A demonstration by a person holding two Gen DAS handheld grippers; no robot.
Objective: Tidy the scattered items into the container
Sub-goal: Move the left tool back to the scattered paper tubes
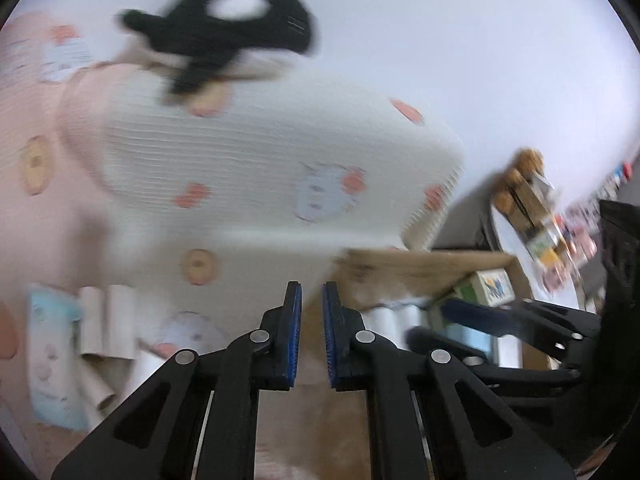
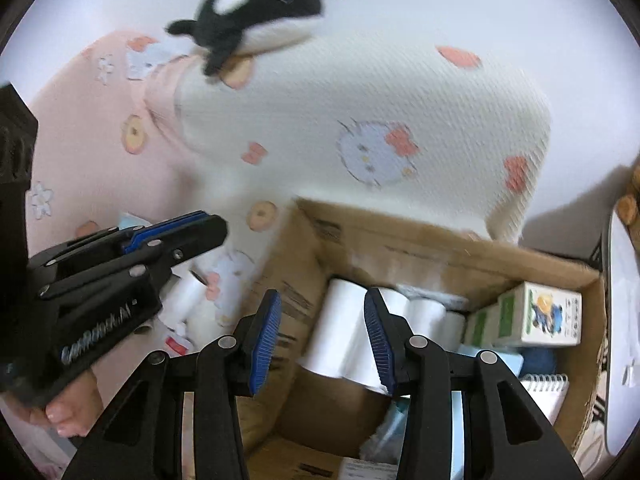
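Observation:
A cardboard box [image 2: 400, 236] sits on the bed and holds white paper rolls [image 2: 344, 336], green-and-white cartons [image 2: 536, 316], a spiral notepad [image 2: 544, 392] and other items. It also shows in the left wrist view [image 1: 400, 268]. My right gripper [image 2: 322, 340] is open and empty, held over the box's left part above a white roll. My left gripper [image 1: 311, 332] is nearly closed with a narrow gap, empty, near the box's left wall; it appears in the right wrist view [image 2: 172, 232]. More white rolls [image 1: 108, 320] and a light blue packet [image 1: 56, 356] lie on the blanket left of the box.
A black-and-white orca plush [image 1: 236, 20] lies at the far end of the Hello Kitty blanket [image 2: 380, 152]. A pink pillow [image 2: 100, 120] is at the left. A white round table [image 1: 516, 240] with boxes and a brown plush stands at the right.

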